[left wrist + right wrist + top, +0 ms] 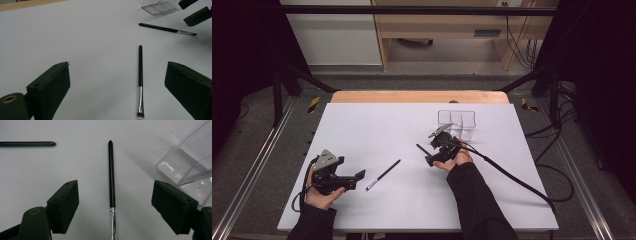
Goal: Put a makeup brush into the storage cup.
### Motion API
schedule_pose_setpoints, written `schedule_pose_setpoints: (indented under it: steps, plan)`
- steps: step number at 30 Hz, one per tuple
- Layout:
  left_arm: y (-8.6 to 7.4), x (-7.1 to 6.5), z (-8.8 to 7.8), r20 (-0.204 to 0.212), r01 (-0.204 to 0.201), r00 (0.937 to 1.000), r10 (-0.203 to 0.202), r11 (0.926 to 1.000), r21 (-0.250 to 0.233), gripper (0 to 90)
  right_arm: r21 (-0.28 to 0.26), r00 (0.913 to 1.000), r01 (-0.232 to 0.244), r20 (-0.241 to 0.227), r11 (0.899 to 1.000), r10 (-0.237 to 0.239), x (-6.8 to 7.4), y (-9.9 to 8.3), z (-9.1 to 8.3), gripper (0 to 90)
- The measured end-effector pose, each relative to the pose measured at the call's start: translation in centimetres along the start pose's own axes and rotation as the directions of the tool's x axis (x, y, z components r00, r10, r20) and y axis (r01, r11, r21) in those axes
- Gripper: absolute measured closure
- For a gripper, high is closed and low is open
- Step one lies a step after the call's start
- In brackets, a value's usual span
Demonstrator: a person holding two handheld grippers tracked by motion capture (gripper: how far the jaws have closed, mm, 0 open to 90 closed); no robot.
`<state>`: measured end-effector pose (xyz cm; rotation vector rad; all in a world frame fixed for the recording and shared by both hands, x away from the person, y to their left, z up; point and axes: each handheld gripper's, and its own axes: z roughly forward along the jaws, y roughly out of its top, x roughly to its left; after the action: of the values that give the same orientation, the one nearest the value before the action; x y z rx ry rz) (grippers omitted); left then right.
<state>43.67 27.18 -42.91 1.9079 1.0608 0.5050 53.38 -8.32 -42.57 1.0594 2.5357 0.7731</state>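
So there are two thin black makeup brushes lying flat on the white desk (362, 125). The right gripper (113, 205) hovers over one brush (111, 175), jaws spread wide with the brush centred between them, not touching either pad. In the right gripper view that brush runs straight away from the camera: black handle tip at the far end, silver ferrule at the near end, bristles down below the frame edge. In the high view, only its handle tip pokes out from under the right gripper (443, 145), pointing up-left. A clear box (457, 122) with dividers sits just beside it, toward the far right of the desk.

The other brush (383, 175) lies nearer the middle, on a diagonal, bristle end toward the near-left, handle tip toward the far-right. The left gripper (354, 179) is held low near that bristle end, jaws wide open and holding nothing; in its own view the brush (140, 82) lies between the jaws, bristles nearest.
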Motion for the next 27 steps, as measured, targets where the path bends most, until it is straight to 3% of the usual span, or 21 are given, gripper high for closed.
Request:
schedule_pose_setpoints:
  steps: [10, 27]
  plan:
    - [0.0, -0.1, 0.1, 0.004, -0.004, 1.0, 0.004, 1.0, 0.004, 5.4, 0.044, 0.9999, -0.007, -0.008, 0.999, 0.008, 0.0, 0.1, 1.1, 31.2]
    - [0.0, -0.1, 0.2, 0.008, -0.005, 1.0, 0.005, 0.9999, 0.01, 5.5, 0.125, 0.9999, 0.012, -0.012, 0.992, -0.01, -0.2, -0.2, 2.9, 56.0]
